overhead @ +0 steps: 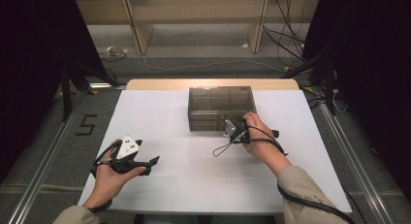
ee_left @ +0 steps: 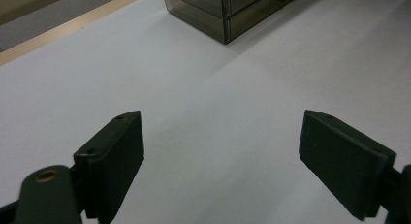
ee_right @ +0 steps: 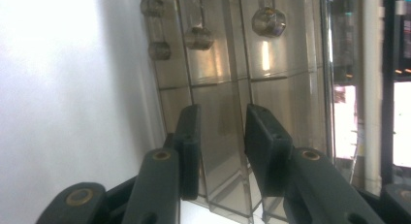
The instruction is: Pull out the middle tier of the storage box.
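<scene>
A smoky see-through drawer box point(overhead: 220, 107) stands on the white table top point(overhead: 194, 161), toward the far middle. My right gripper point(overhead: 229, 122) is held sideways right at the box's front face, low near the table. In the right gripper view its jaws point(ee_right: 223, 122) stand a little apart with nothing between the pads; the drawer fronts point(ee_right: 218, 69) and their round knobs point(ee_right: 265, 20) lie just beyond. My left gripper point(overhead: 145, 157) rests at the near left of the table, wide open and holding nothing point(ee_left: 220, 132), with a corner of the box point(ee_left: 232, 10) farther off.
Wooden shelving point(overhead: 198, 15) stands on the floor behind the table, with cables point(overhead: 291, 40) at the right. Metal rails run along both sides of the table, and a "5" point(overhead: 86, 124) is marked on the floor at left. A loop of cable point(overhead: 220, 149) trails from the right gripper.
</scene>
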Demonstrator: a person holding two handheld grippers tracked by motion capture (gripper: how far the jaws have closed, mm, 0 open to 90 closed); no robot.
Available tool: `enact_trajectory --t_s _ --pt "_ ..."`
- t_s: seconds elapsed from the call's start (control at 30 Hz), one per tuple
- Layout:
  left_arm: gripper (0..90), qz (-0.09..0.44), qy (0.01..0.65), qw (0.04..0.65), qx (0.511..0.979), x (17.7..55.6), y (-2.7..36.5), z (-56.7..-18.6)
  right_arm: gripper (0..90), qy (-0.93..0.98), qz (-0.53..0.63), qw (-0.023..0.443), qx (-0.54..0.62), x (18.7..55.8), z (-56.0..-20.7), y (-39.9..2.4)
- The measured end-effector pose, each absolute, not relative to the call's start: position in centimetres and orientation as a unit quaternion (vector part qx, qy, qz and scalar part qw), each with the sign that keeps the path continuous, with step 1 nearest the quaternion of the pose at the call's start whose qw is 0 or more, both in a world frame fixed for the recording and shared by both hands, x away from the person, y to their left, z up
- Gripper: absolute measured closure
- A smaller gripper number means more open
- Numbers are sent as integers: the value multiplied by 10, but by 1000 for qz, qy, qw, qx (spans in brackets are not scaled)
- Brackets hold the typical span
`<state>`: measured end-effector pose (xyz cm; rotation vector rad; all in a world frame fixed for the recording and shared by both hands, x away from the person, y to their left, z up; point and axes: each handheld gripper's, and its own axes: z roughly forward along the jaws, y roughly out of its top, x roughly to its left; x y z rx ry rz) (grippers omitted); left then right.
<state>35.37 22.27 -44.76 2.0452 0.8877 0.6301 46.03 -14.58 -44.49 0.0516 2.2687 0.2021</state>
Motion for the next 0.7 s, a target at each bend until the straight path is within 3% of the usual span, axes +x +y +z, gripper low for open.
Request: enact_trajectory --t_s 0.4,0.7 --pt "171 248 351 401 809 354 223 -447 814 921 52 387 -12 471 -436 -144" --pt "172 246 353 403 808 354 223 -448 850 947 52 318 -6 484 -420 -145"
